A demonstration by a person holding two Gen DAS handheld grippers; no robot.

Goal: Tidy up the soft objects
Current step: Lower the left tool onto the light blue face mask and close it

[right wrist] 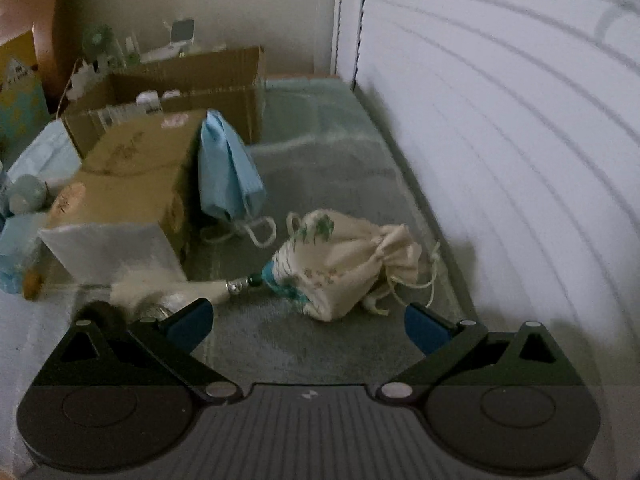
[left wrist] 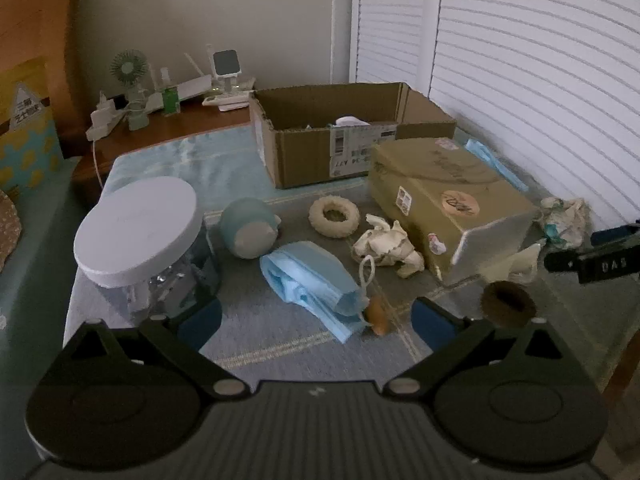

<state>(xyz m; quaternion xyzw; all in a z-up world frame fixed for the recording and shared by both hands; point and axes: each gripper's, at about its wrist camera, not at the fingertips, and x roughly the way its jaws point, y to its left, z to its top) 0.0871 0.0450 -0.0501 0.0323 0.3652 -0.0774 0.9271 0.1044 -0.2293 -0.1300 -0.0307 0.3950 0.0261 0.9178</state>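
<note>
My left gripper (left wrist: 316, 320) is open and empty just in front of a folded blue face mask (left wrist: 312, 284) on the mat. Beyond it lie a crumpled cream cloth (left wrist: 386, 246), a cream fuzzy ring (left wrist: 334, 216) and a teal round plush (left wrist: 250, 228). My right gripper (right wrist: 308, 320) is open and empty, close to a cream drawstring pouch (right wrist: 344, 264) lying on its side. A white fluffy tassel (right wrist: 160, 286) lies left of the pouch. Another blue mask (right wrist: 228, 172) leans on a closed tan box (right wrist: 132, 176).
An open cardboard box (left wrist: 328, 136) stands at the back with something white inside. The closed tan box (left wrist: 444, 192) lies right of centre. A clear jar with a white lid (left wrist: 140, 232) stands at left. A brown fuzzy ring (left wrist: 508, 304) lies at right. White shutters (right wrist: 500, 140) bound the right side.
</note>
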